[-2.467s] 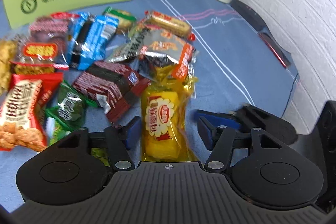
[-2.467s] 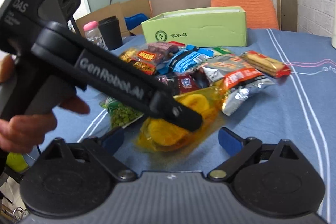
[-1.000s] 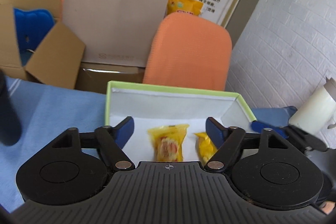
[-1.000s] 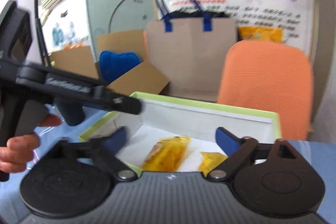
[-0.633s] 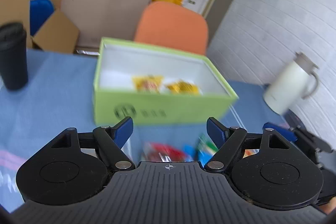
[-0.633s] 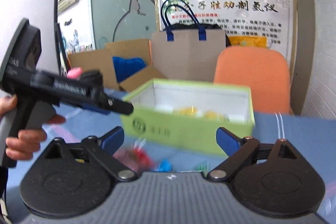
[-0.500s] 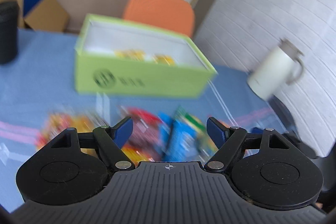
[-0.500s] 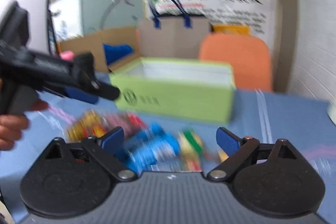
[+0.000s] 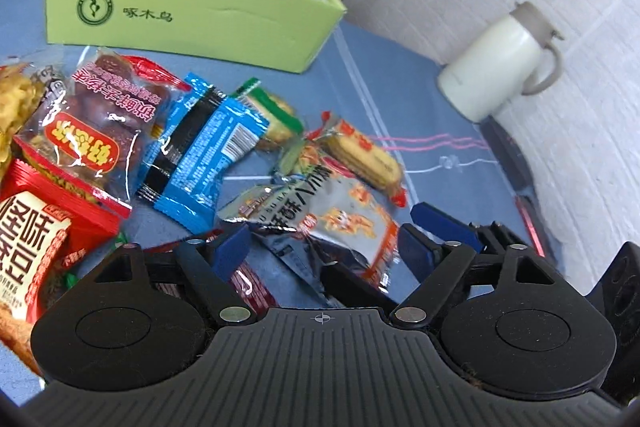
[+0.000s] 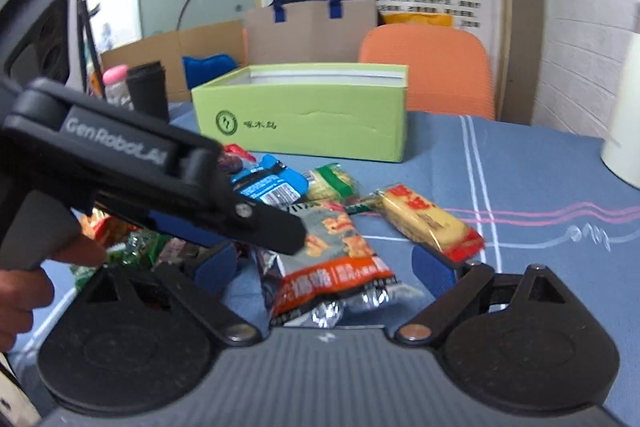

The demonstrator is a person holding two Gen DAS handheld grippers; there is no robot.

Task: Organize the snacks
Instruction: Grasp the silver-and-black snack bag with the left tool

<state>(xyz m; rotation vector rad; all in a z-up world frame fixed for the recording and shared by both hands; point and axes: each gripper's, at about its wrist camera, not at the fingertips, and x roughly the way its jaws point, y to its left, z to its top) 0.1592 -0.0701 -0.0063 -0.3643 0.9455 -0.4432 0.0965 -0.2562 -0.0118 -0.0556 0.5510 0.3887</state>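
Blue cloth covers the surface (image 9: 420,75), where loose snacks (image 9: 200,151) lie heaped just in front of the green box (image 9: 192,7), close enough for short carries. Both grippers hang over the pile, likely choosing the next packet. The left gripper (image 9: 324,247), jaws just opened wider, stands empty above the grey and orange packet (image 9: 332,215); the right gripper (image 10: 328,267) is wide and empty too. From here the box's inside is hidden by its near wall. The white jug (image 9: 500,63) is cut off in the right view.
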